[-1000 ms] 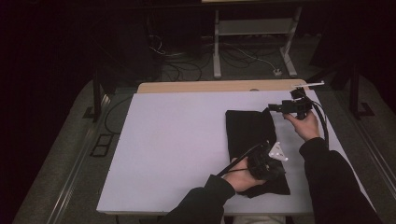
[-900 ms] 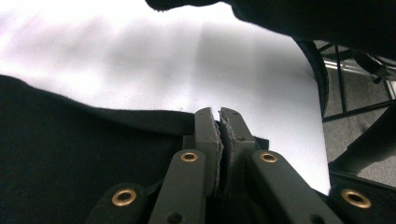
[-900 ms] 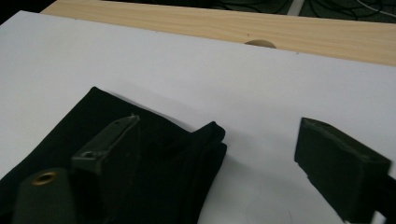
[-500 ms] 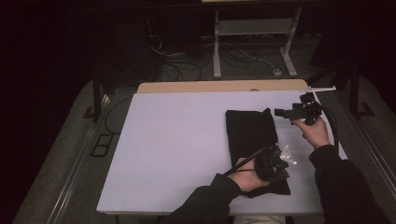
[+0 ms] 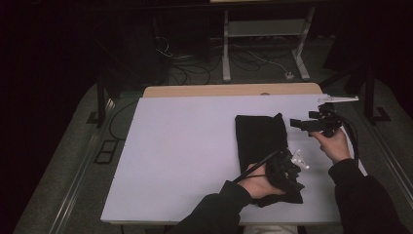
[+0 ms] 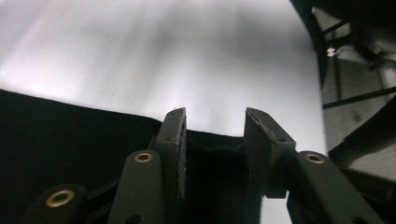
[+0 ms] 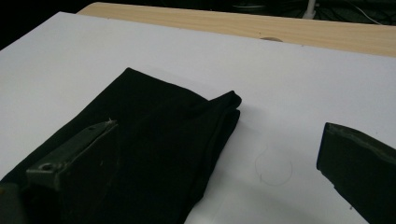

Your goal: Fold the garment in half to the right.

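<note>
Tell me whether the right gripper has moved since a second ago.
Yes. The right gripper has drawn off the black cloth toward the table's right edge, jaws opening wide with nothing between them.

Matt black cloth (image 5: 260, 139) lies on smooth white tabletop (image 5: 185, 146).

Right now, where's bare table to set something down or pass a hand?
Free: the whole white sheet left of the folded black cloth, and the strip between the cloth and the wooden edge. Crowded: right side, left gripper on the cloth, right gripper beside it.
</note>
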`<action>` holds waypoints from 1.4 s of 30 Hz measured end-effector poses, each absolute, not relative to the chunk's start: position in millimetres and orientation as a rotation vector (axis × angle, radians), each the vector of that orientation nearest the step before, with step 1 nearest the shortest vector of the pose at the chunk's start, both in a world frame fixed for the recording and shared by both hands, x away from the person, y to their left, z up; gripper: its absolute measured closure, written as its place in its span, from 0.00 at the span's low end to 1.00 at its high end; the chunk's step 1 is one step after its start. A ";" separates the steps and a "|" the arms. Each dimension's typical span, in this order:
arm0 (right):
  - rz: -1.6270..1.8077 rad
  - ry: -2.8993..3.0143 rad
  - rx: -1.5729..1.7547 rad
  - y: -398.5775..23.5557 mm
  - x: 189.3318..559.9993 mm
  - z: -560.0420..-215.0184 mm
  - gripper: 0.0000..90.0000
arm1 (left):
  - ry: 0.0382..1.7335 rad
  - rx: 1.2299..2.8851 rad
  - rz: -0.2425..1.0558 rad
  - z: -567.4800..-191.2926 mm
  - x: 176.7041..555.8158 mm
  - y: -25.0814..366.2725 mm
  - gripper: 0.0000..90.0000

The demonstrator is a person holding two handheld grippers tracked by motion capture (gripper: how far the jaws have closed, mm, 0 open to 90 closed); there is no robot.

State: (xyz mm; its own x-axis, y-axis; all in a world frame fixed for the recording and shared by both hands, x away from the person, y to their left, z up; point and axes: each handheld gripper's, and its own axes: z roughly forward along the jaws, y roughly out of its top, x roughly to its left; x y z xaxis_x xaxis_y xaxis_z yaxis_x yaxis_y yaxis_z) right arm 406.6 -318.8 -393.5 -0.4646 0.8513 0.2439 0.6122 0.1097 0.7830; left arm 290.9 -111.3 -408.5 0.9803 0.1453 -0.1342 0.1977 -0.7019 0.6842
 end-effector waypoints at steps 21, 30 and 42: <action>1.281 2.121 1.409 -332.9 371.9 -392.6 0.00 | 0.307 2.286 -0.068 -399.8 304.2 -85.6 0.00; 1.290 2.120 1.394 -337.4 355.5 -391.8 0.00 | 0.322 2.266 -0.025 -396.1 308.1 -69.3 0.00; 1.280 2.139 1.360 -336.2 337.6 -391.4 0.00 | 0.337 2.267 0.005 -398.6 310.6 -45.8 0.00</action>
